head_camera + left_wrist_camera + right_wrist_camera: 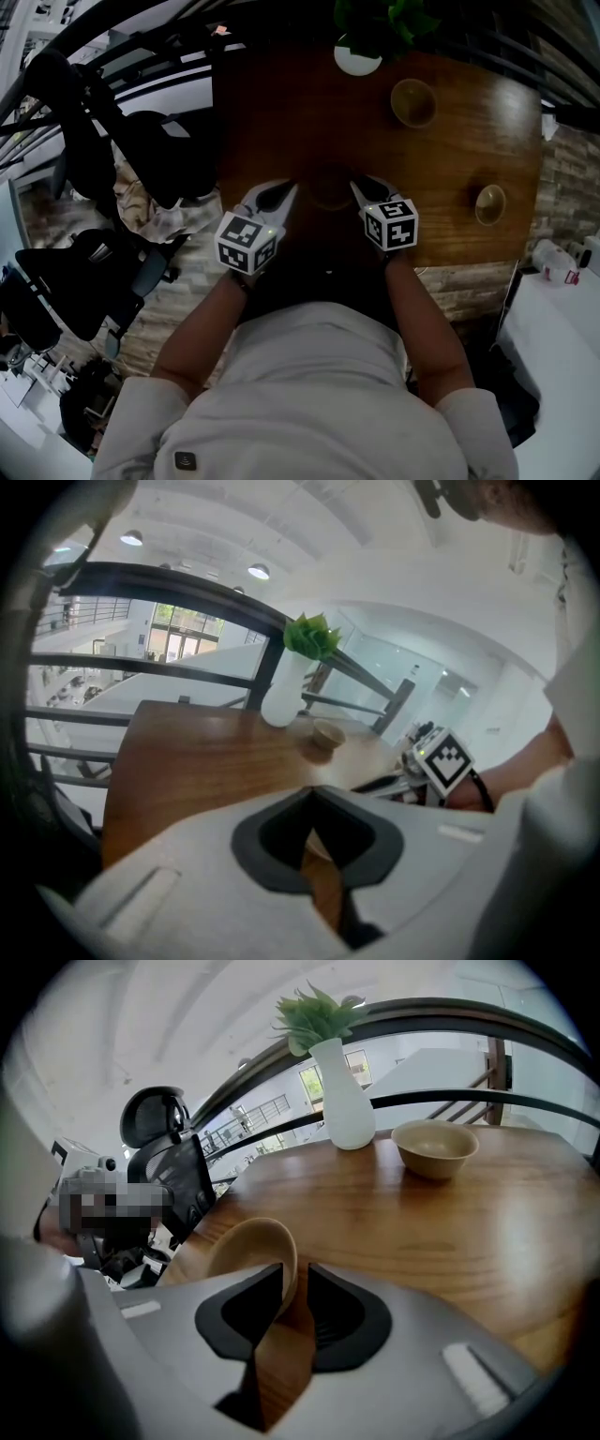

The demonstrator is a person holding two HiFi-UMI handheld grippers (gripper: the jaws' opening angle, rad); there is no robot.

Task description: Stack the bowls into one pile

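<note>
One vase [358, 58] and three bowls [413, 101] sit on the bench [281, 122]. The right hand-held gripper [295, 1283] straddles the rim of the bowl [246, 1246] in front of the vase, jaws parted. The left hand-held gripper [312, 803] is closed.

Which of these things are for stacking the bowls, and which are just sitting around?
For the job: near bowl, its rim between the jaws of the right gripper; far bowl; side bowl by the right edge of the table; left gripper.
Just lying about: white vase with a green plant; black office chair; railing.
</note>
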